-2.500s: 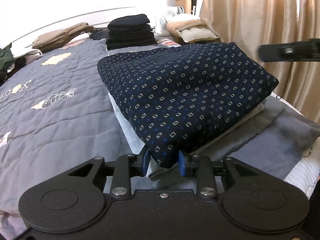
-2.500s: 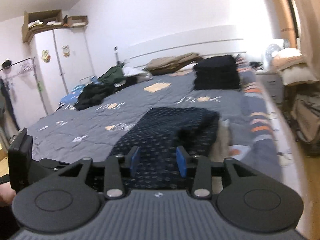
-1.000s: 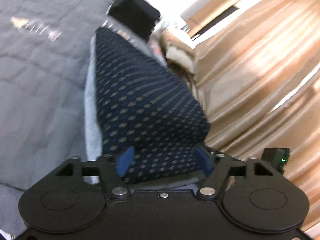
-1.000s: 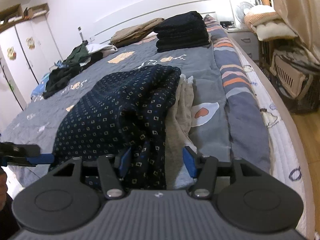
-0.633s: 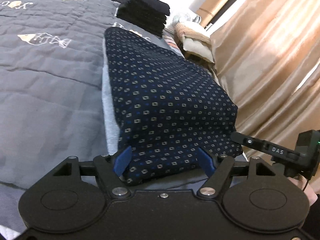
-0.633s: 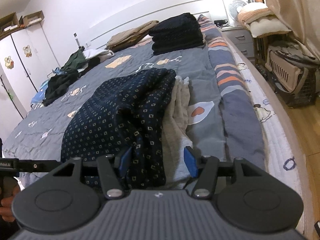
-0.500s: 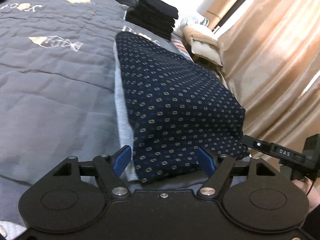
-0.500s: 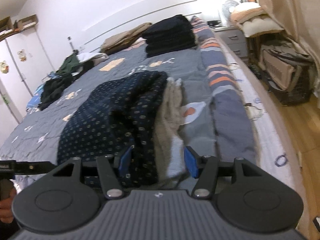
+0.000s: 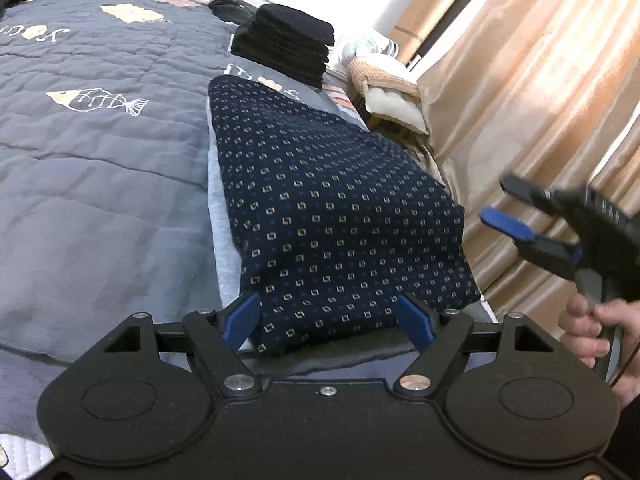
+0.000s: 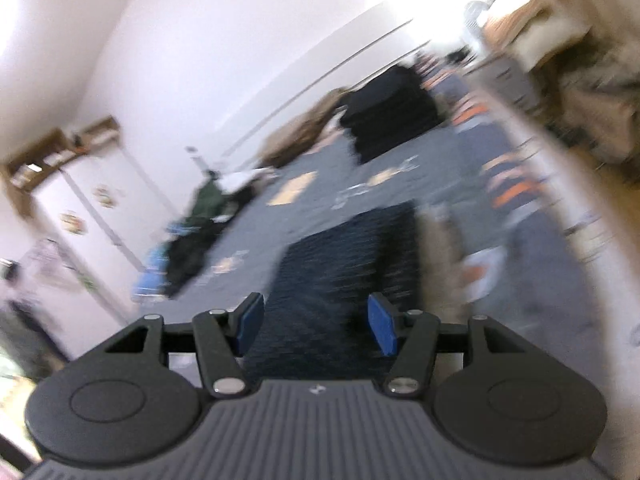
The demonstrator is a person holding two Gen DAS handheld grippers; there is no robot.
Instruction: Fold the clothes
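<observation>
Only the left wrist view shows the right gripper (image 9: 516, 210) in a hand (image 9: 592, 328).

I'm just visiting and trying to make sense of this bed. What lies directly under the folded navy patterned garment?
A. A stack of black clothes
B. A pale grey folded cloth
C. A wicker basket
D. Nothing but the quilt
B. In the left wrist view a pale grey folded cloth sticks out along the left edge beneath the navy patterned garment, while the stack of black clothes sits farther up the bed.
</observation>
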